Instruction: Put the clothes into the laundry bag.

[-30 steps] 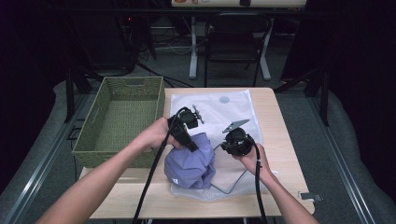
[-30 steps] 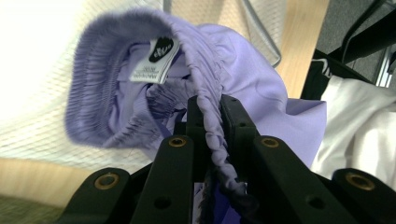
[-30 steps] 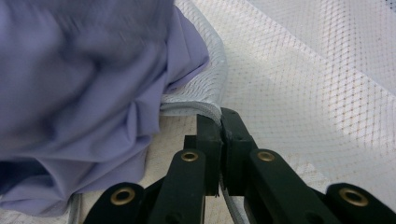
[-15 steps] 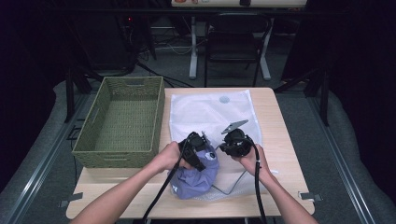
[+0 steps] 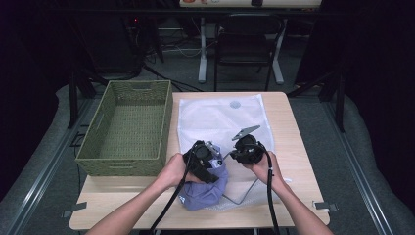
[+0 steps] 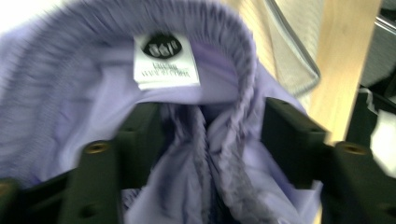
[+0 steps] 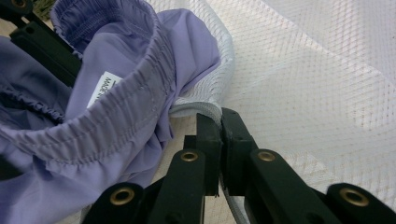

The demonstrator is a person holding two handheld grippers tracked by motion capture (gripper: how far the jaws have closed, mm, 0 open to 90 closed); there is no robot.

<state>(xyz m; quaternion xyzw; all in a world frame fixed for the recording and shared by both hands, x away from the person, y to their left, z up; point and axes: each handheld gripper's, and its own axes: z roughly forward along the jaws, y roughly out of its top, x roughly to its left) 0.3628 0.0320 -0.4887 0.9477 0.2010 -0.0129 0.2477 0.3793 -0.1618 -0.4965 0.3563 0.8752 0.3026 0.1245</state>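
Observation:
A purple garment with an elastic waistband lies bunched at the near end of a white mesh laundry bag on the table. My left gripper is pushed into the garment. Its jaws stand apart, open, with gathered fabric and the waistband between them, under a white label. My right gripper is just to the right. It is shut on the hemmed edge of the mesh bag, beside the garment.
A green woven basket stands at the left of the wooden table, its inside bare. A dark chair and desk legs stand beyond the far edge. Black cables trail from both grippers toward the near edge.
My left gripper has come down and toward the near edge, from above the bag into the purple garment. The right gripper has stayed on the bag's edge.

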